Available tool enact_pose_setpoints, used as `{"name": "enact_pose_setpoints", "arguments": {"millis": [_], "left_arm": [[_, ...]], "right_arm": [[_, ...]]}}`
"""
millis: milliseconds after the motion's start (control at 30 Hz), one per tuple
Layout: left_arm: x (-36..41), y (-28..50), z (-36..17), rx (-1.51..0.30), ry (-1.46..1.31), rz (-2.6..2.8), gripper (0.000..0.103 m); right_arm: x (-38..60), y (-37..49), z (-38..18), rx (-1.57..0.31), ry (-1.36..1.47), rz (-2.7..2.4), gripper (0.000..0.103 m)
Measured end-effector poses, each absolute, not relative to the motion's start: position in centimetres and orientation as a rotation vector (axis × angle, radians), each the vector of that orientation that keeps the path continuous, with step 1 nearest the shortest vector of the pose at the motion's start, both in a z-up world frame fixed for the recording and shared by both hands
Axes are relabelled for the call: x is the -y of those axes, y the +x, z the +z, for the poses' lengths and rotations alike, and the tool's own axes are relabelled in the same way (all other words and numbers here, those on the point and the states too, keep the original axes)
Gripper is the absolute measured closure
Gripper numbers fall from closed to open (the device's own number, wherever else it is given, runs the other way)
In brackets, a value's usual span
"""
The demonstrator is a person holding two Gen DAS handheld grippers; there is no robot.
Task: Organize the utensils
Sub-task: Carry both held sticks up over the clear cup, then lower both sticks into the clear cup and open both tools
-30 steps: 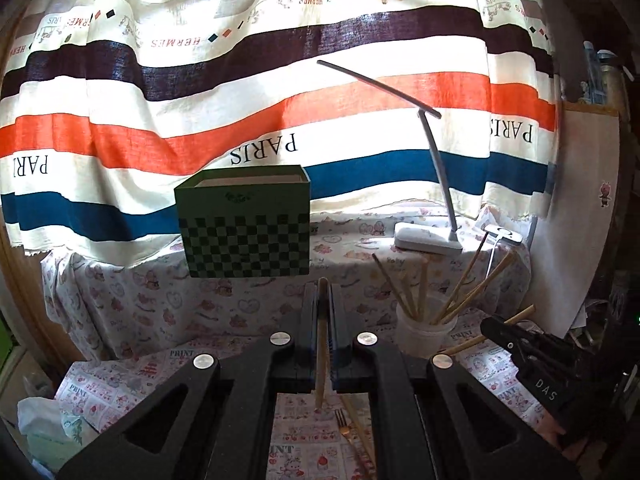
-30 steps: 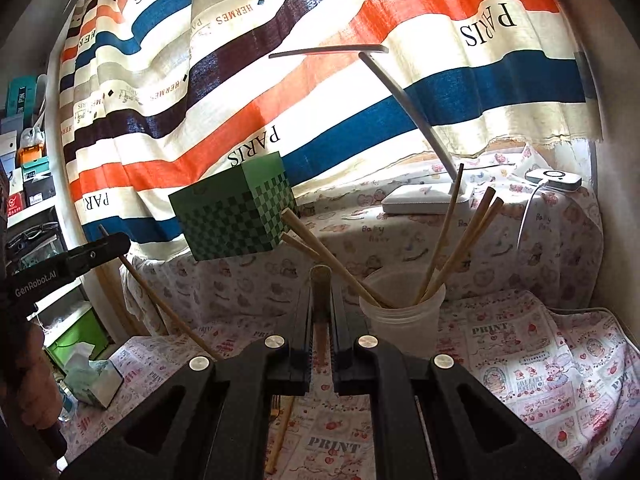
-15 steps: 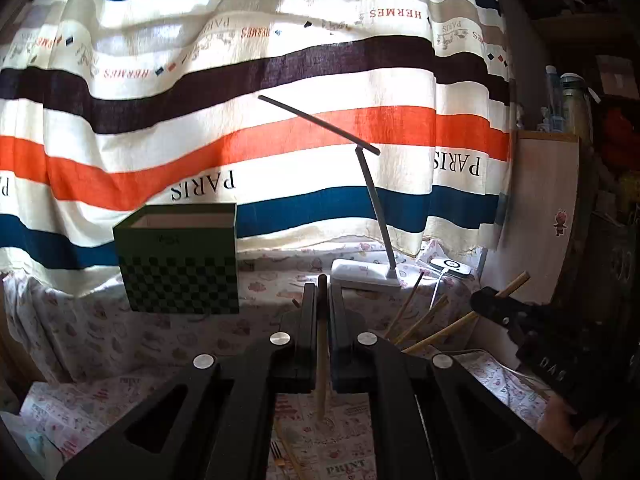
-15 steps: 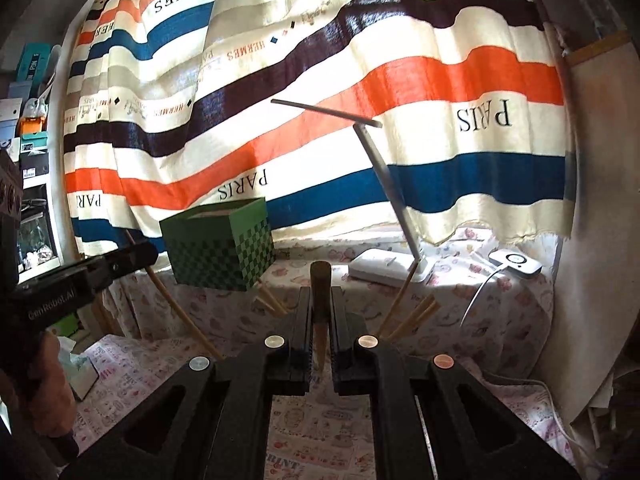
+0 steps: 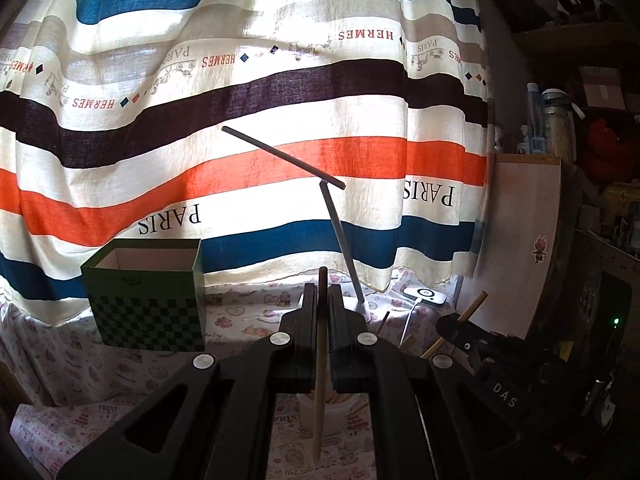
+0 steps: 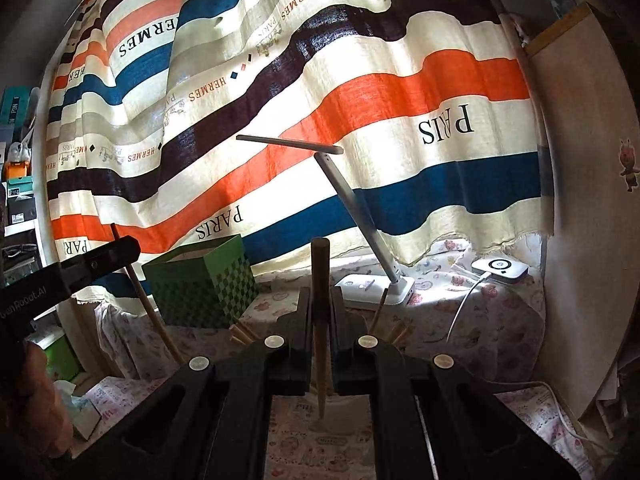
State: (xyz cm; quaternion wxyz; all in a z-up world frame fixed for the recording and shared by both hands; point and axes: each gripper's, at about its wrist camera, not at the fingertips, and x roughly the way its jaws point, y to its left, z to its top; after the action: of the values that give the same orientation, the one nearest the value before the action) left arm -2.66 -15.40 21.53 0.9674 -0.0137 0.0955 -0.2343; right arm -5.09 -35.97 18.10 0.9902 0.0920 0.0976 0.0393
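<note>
My left gripper [image 5: 321,292] is shut on a wooden chopstick [image 5: 319,384] held upright; its lower end hangs over the pale plastic cup [image 5: 328,410] seen between the gripper arms. My right gripper [image 6: 321,296] is shut on another wooden chopstick [image 6: 321,332], also upright. Several chopstick tips [image 6: 394,330] from the cup stick up behind the right gripper. The right gripper with its chopstick also shows in the left wrist view [image 5: 460,326]. The left gripper with its chopstick shows in the right wrist view [image 6: 116,252].
A green checkered box [image 5: 148,296] stands open at the back left. A white desk lamp [image 6: 376,286] and a small white charger [image 6: 500,270] sit on the raised shelf. A striped curtain [image 5: 280,140] hangs behind. A patterned cloth [image 6: 504,320] covers the table.
Both grippers have risen and tilted upward with their chopsticks. The cup has dropped low in both views, mostly behind the gripper arms. The forks on the cloth are out of sight.
</note>
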Motion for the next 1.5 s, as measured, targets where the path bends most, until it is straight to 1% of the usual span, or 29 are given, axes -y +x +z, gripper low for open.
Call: {"name": "enact_pose_setpoints", "arguments": {"millis": [200, 433, 633, 867, 1067, 1267, 1500], "left_arm": [[17.1, -1.3, 22.6, -0.125, -0.071, -0.512, 0.099], [19.7, 1.2, 22.6, -0.099, -0.059, -0.515, 0.099], [21.2, 3.5, 21.1, -0.07, -0.061, -0.489, 0.099], [21.2, 6.9, 18.3, -0.144, -0.05, -0.412, 0.099], [21.0, 8.7, 17.0, -0.23, -0.058, -0.45, 0.099], [21.1, 9.5, 16.2, -0.227, 0.008, -0.4, 0.098], [20.0, 10.5, 16.1, -0.257, 0.011, -0.387, 0.097]], "right_arm": [[37.0, -3.4, 18.6, -0.107, 0.283, 0.036, 0.095], [37.9, -1.5, 17.1, -0.191, 0.267, 0.049, 0.095], [37.2, -0.3, 16.9, -0.248, 0.218, 0.092, 0.095], [37.0, 0.9, 15.5, -0.29, 0.215, 0.108, 0.095], [36.9, 3.0, 14.2, -0.386, 0.2, 0.131, 0.095], [36.2, 4.6, 13.3, -0.438, 0.167, 0.122, 0.095], [36.2, 5.4, 12.5, -0.477, 0.18, 0.114, 0.095]]}}
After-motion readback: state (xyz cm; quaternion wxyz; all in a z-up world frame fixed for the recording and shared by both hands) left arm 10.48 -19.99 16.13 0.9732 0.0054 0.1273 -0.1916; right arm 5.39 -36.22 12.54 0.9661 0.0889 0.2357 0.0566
